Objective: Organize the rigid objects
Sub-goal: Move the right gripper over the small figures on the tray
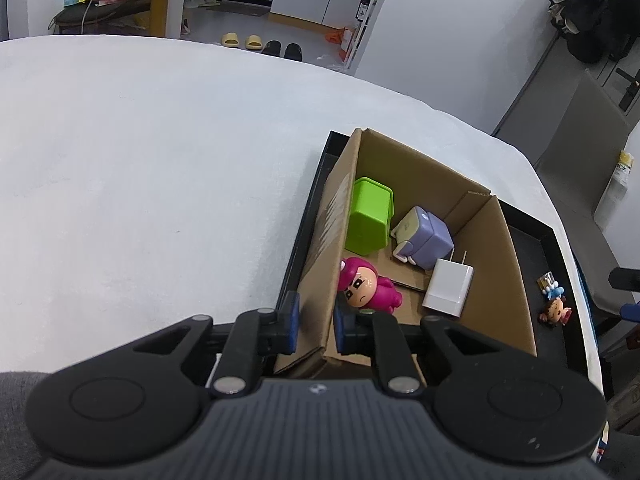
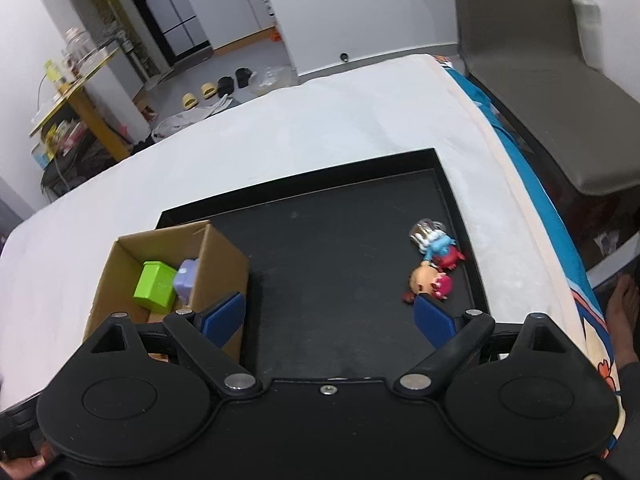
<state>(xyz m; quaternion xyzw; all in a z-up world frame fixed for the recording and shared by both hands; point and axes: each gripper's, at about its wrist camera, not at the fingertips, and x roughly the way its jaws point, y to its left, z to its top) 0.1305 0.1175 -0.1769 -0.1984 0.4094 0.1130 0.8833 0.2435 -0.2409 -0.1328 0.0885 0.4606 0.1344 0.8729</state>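
Left gripper (image 1: 316, 326): jaws narrow, pads clamped on the near left wall of the cardboard box (image 1: 492, 280), bottom centre of the left wrist view. The box sits at the left end of the black tray (image 2: 340, 240) on the white-covered table (image 1: 140, 180).

Right gripper (image 2: 329, 318): jaws wide, nothing between the pads, lower centre of the right wrist view, above the tray floor. The small doll figure (image 2: 428, 284) lies just beyond the right fingertip (image 2: 434, 320), right of centre; whether they touch cannot be told. The blue-and-red keychain figure (image 2: 440, 246) lies touching it on the far side; its details are blurred.

Box contents, left wrist view: one green cube (image 1: 370, 216), one lilac block (image 1: 424, 240), one white charger (image 1: 448, 288), one pink figurine (image 1: 368, 286), partly hidden behind the gripper's inner pad. The right wrist view shows only the green and lilac items; the box wall hides the rest.

Count: four items in the box, two loose on the tray.
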